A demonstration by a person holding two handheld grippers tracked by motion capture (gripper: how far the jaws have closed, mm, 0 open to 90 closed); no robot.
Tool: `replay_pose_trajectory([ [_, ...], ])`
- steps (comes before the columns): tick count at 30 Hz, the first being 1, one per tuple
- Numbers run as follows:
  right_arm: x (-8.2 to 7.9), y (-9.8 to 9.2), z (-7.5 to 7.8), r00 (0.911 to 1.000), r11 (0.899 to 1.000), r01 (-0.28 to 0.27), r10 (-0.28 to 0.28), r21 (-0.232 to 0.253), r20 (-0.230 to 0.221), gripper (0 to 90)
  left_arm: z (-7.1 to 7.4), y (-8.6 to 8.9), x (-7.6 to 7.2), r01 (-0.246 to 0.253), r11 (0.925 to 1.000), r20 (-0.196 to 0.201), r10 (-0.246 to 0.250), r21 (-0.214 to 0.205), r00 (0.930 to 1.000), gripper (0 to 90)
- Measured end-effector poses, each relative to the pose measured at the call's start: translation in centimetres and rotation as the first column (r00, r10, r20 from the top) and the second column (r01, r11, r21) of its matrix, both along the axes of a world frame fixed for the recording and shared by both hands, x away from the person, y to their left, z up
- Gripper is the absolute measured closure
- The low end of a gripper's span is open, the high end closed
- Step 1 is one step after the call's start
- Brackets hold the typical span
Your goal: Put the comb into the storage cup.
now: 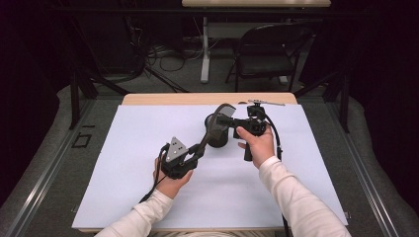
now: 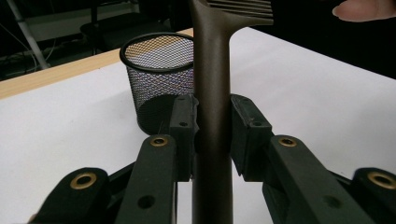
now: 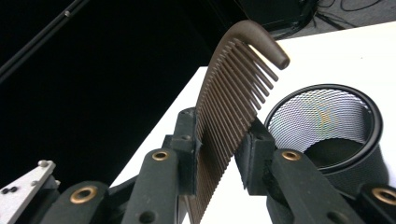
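Two grips on one brown comb (image 1: 213,129) above the mesh cup (image 1: 217,138): left gripper (image 2: 212,135) clamped on the handle, right gripper (image 3: 219,149) around the teeth (contact unclear), so release left only once right is firm.

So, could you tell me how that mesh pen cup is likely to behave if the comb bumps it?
The mesh cup looks like thin wire, so probably light and easily shoved. It stands upright and empty on smooth white paper, so it may slide or tip. Being round, it would likely roll once on its side.
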State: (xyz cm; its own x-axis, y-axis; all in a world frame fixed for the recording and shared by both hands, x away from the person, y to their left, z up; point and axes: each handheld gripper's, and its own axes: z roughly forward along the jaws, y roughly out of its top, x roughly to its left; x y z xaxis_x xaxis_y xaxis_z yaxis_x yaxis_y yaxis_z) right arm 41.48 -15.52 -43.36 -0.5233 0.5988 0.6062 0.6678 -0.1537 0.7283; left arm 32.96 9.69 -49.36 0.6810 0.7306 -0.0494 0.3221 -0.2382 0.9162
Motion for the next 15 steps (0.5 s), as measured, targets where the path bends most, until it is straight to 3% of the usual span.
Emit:
replay_pose_trajectory([
  [15,0.24,-0.24,-0.4,0.9991,0.998,-0.012,0.014,0.058,-0.04,80.0,-0.14,0.01,0.07,-0.003,1.0,0.006,0.003,-0.001,1.0,72.4],
])
